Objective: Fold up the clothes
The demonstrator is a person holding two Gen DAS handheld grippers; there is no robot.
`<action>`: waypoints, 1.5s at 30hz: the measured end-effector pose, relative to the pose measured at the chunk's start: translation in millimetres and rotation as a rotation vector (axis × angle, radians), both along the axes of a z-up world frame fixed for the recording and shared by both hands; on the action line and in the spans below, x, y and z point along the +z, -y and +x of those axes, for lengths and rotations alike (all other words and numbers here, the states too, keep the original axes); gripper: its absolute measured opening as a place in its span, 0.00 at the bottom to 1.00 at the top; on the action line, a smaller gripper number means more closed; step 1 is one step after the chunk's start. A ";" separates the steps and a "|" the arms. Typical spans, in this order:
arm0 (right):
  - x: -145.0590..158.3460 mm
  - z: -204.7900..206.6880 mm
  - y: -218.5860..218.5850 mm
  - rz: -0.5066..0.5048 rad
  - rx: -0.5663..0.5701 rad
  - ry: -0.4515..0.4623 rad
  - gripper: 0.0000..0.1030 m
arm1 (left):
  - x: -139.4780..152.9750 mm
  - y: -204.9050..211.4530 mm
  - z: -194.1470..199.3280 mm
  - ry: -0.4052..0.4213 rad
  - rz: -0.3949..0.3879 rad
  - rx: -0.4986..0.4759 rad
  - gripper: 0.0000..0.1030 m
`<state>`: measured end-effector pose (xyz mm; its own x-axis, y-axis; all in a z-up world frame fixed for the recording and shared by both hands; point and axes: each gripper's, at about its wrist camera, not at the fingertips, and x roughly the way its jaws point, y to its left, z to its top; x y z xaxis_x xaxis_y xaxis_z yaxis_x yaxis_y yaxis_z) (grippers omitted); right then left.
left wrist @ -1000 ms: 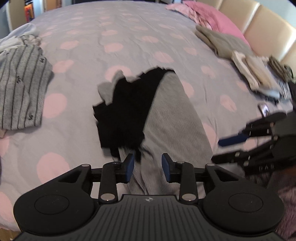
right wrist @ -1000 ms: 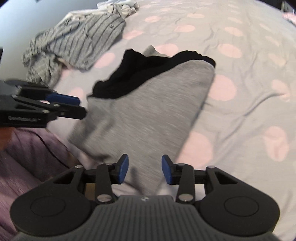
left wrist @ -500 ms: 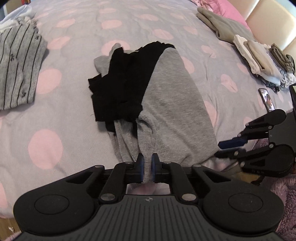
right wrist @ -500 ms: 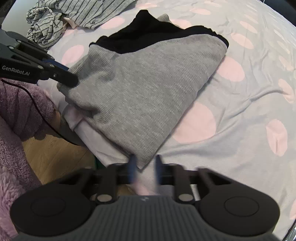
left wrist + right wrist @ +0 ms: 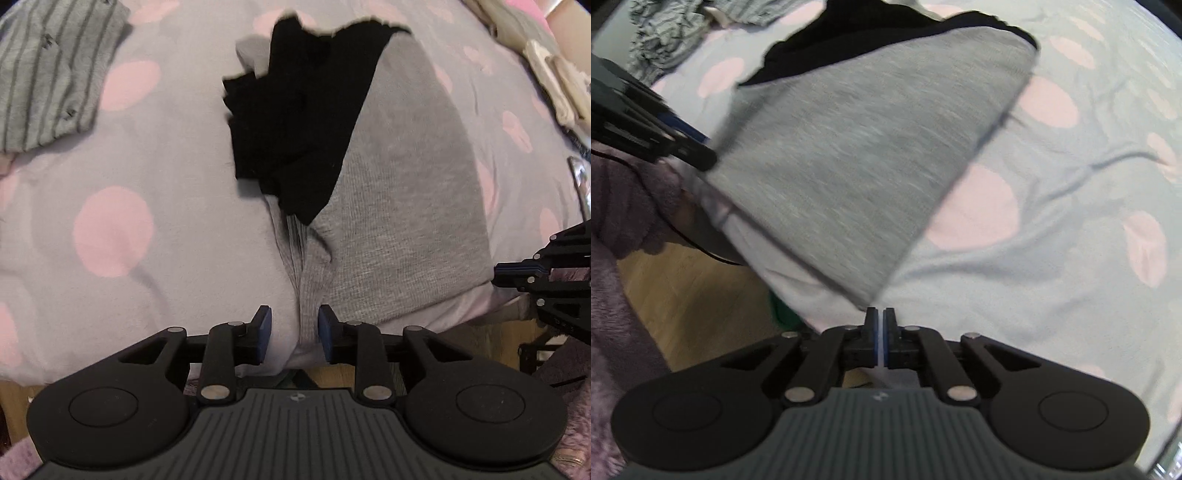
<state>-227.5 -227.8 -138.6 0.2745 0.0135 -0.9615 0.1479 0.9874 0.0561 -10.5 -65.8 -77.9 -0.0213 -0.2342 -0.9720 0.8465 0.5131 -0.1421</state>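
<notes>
- Striped grey garment (image 5: 48,70): lies at the far left of the bed (image 5: 122,177), well apart from the work. Judged to be waiting its turn.
- Grey garment (image 5: 402,192): lies flat at the near edge of the bed, a black garment (image 5: 299,122) bunched across its far left part. Near hem hangs at the mattress edge, within reach of both tools.
- Left gripper (image 5: 294,334): jaws opening. A gathered fold of the grey hem stands between the pads, but the left pad is clear of it. No firm pinch; reads as a regrip on this corner.
- Right gripper (image 5: 880,341): clenched almost shut at the near right corner of the grey garment (image 5: 871,158). Only a thin pale sliver shows between the pads; cannot tell if that is hem or sheet.
- Judgement: one tool at each near corner suits lifting the hem and carrying it over toward the far edge. The left corner needs securing first.
- Folded stack (image 5: 554,77): far right of the bed; probable finished pile.
</notes>
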 end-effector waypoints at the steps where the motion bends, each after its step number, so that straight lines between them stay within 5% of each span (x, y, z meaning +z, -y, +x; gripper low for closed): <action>1: 2.5 -1.9 1.4 -0.021 -0.014 0.001 0.05 | 5.9 -1.7 0.7 0.006 -0.022 0.009 0.24; 17: 57.2 34.2 25.2 0.016 -0.132 0.246 0.06 | 61.9 33.3 11.6 0.134 -0.202 -0.098 0.24; 25: 52.7 80.8 21.8 0.060 -0.106 0.316 0.06 | 34.8 78.5 36.0 0.158 -0.279 -0.097 0.23; 36: 15.9 109.8 45.2 0.112 -0.206 0.323 0.04 | -10.3 83.8 80.9 0.138 -0.231 0.084 0.18; 39: 16.5 106.3 50.4 0.115 -0.228 0.352 0.05 | -5.4 84.7 75.4 0.206 -0.238 0.066 0.20; 40: 19.8 103.2 52.6 0.113 -0.240 0.362 0.07 | -3.0 84.5 73.7 0.231 -0.242 0.065 0.20; 42: 26.4 97.0 56.9 0.107 -0.264 0.383 0.28 | 3.3 83.0 72.6 0.277 -0.261 0.077 0.26; 43: 29.9 93.7 59.2 0.104 -0.275 0.396 0.47 | 6.1 82.1 73.9 0.282 -0.285 0.079 0.33; 45: 36.3 87.3 64.6 0.099 -0.298 0.423 0.49 | 10.0 81.5 76.7 0.271 -0.324 0.086 0.47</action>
